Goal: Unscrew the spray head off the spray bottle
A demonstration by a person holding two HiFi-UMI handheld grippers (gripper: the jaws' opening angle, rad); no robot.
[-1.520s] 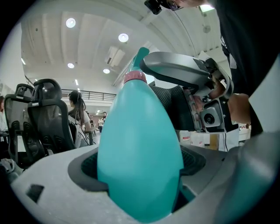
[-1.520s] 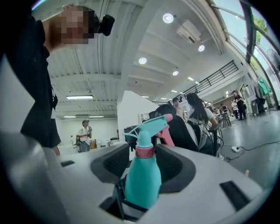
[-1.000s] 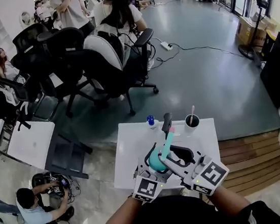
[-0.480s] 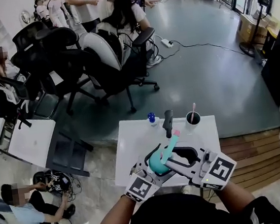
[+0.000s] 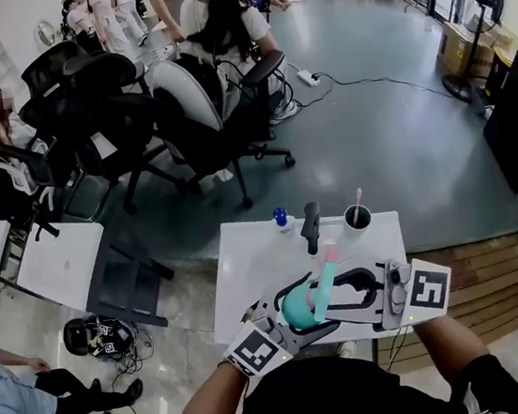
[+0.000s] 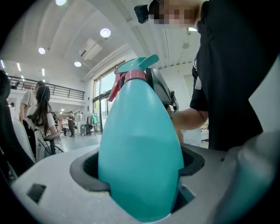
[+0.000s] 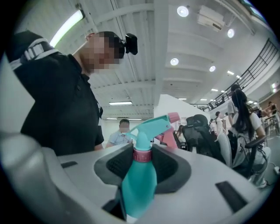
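Since the earlier frame the right gripper (image 5: pixel 326 287) has swung out to the right. It now lies across the scene with its marker cube (image 5: pixel 431 289) at far right, jaws pointing left. The left gripper (image 5: pixel 295 318) has shifted a bit left and nearer, its cube (image 5: pixel 256 351) now at the near-left. The spray bottle (image 5: pixel 298 308) has stayed in both grips throughout.

Current state as we read it:
- Left gripper: jaws spread wide and clamped on the fat teal body of the bottle, which fills the gap between the pads in the left gripper view.
- Right gripper: jaws about half open and closed on the spray head (image 7: pixel 151 127) at its pink collar (image 7: pixel 141 155). The pads sit against both sides of the collar.
- The pink nozzle (image 7: pixel 173 117) sticks out past the jaws, and the teal neck and body run down below the collar.
- The bottle is held off the white table (image 5: pixel 247 260), over its near edge, just in front of the person's torso. It tilts, body to the near left and head to the far right.
- The spray head is still seated on the bottle, with no gap visible at the collar.

On the far edge of the table we see a small blue-capped bottle (image 5: pixel 279 218), a dark upright object (image 5: pixel 311 228) that we can't identify, and a dark cup (image 5: pixel 357 222) with a stick in it. All are well apart from the grippers.

Black office chairs (image 5: pixel 132 104) and several people stand beyond the table.
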